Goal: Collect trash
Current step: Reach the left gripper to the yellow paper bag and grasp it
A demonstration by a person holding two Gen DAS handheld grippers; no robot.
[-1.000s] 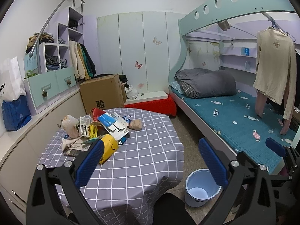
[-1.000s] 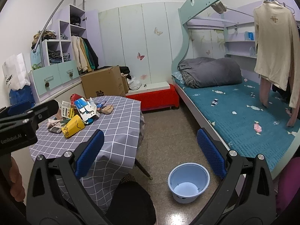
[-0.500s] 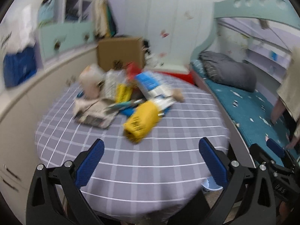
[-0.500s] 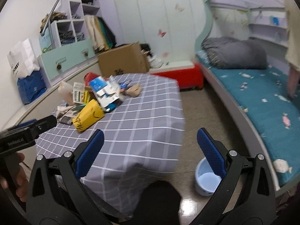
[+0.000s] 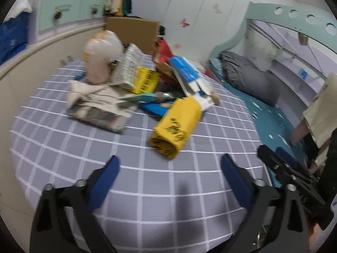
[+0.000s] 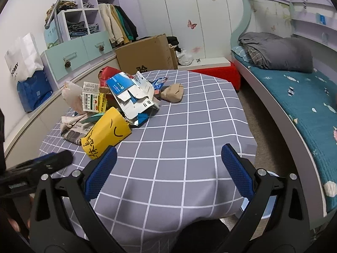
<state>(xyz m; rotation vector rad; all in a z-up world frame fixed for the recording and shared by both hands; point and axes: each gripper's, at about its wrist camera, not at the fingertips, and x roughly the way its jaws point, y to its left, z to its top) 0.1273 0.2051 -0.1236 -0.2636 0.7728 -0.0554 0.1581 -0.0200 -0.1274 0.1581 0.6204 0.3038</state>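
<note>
Presently catalogued, left to right:
Blue bag point(image 6: 34, 92): sitting on the ledge at far left, a white paper bag point(image 6: 21, 54) standing behind it.
Left gripper point(image 5: 169, 175): hovering low over the near edge of the table, jaws having just been narrowing yet standing apart, nothing between the blue pads point(image 5: 104, 184).
Trash pile point(image 6: 118, 101): lying heaped on the far left part of the table, well apart from both grippers.
Pale plastic bag point(image 5: 101, 57): leaning at the left end of the heap.
Newspaper point(image 5: 101, 113): lying flat under the heap's near left edge.
Yellow packet point(image 5: 175, 124): lying on its side at the near edge of the heap, closest of all to the left gripper.
Blue-and-white carton point(image 6: 130, 93): resting torn open on top of the heap.
Tan wad point(image 6: 172, 92): sitting just right of the heap, apart from it.
Table point(image 6: 189, 139): wearing a grey cloth with white checks.
Cardboard box point(image 6: 147, 54): standing on the floor behind the table.
Right gripper point(image 6: 168, 168): hanging over the table's near right part, jaws standing wide, holding nothing.
Blue bucket point(image 6: 267, 208): peeping out on the floor behind the right gripper's finger.
Bed point(image 6: 294, 97): running along the right, carrying a folded grey quilt point(image 6: 278, 50).
</note>
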